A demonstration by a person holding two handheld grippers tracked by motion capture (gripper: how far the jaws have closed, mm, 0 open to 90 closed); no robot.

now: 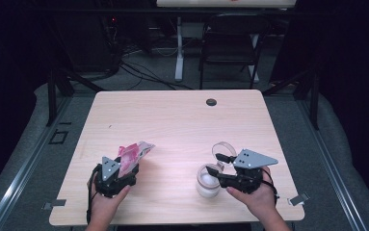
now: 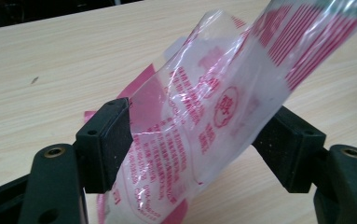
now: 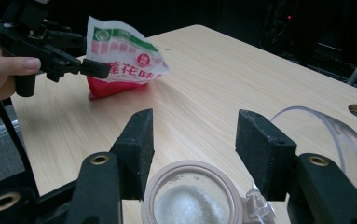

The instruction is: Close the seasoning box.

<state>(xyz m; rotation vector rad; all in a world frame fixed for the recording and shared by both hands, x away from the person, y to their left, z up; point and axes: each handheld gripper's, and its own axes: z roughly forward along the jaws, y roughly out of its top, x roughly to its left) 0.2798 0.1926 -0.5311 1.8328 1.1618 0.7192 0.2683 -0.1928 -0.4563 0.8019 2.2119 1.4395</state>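
A pink, red and white printed plastic bag (image 1: 135, 153) rests on the wooden table (image 1: 182, 120) at the front left. My left gripper (image 1: 132, 166) is open, and the crinkled bag (image 2: 204, 116) runs up between its wide-set pads without being squeezed. One finger (image 3: 92, 69) of that gripper shows beside the bag (image 3: 125, 51) in the right gripper view. My right gripper (image 1: 216, 163) is open just above a clear jar (image 1: 207, 182) of white granules. The jar's open mouth (image 3: 190, 200) lies below and between its jaws (image 3: 195, 126).
A clear round lid (image 1: 224, 148) lies on the table just beyond the jar, its rim (image 3: 325, 130) to the right of the jaws. A dark cable hole (image 1: 211, 102) sits near the far edge. A folding chair (image 1: 230, 43) stands behind the table.
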